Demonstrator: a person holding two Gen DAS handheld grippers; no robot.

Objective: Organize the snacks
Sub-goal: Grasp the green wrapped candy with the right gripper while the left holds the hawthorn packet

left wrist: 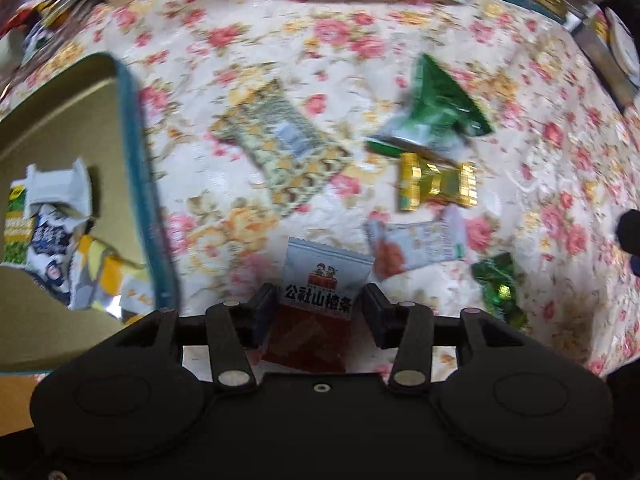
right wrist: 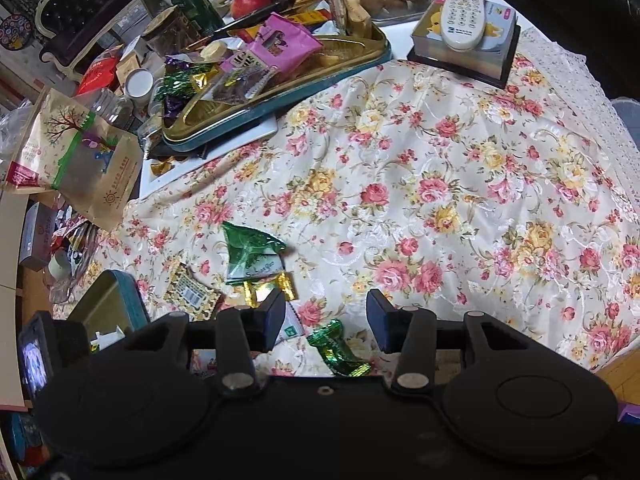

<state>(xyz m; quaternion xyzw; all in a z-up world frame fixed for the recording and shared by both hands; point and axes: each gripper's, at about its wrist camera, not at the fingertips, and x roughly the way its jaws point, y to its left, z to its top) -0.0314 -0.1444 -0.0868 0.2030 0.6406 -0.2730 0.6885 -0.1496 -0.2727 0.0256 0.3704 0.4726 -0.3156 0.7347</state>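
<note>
The left gripper (left wrist: 320, 308) points down over the floral cloth (left wrist: 400, 40) on the bench, its fingers (left wrist: 266, 308) spread wide either side of a hawthorn snack packet (left wrist: 320, 300) that lies flat on the cloth; the pads stand clear of its edges, so nothing is gripped. This packet looks light, thin and crinkly, a sealed film pouch with a soft red strip inside; it would likely slide or buckle under a side pinch, so the serrated upper seam or a lifted edge seems the better place to take hold. Just left lies the teal-rimmed tin (left wrist: 132, 140), already holding several wrappers. More loose sweets lie beyond: a green pouch (left wrist: 436, 104), a gold candy (left wrist: 436, 182), a patterned packet (left wrist: 280, 144). The right gripper (right wrist: 326, 320) hangs with fingers (right wrist: 276, 316) parted and empty above a small green candy (right wrist: 340, 348). The left view is smeared by motion blur, so most print is unreadable, and the packet's lower end is cut off behind the gripper body. Whether the fingers touch the cloth cannot be told.
</note>
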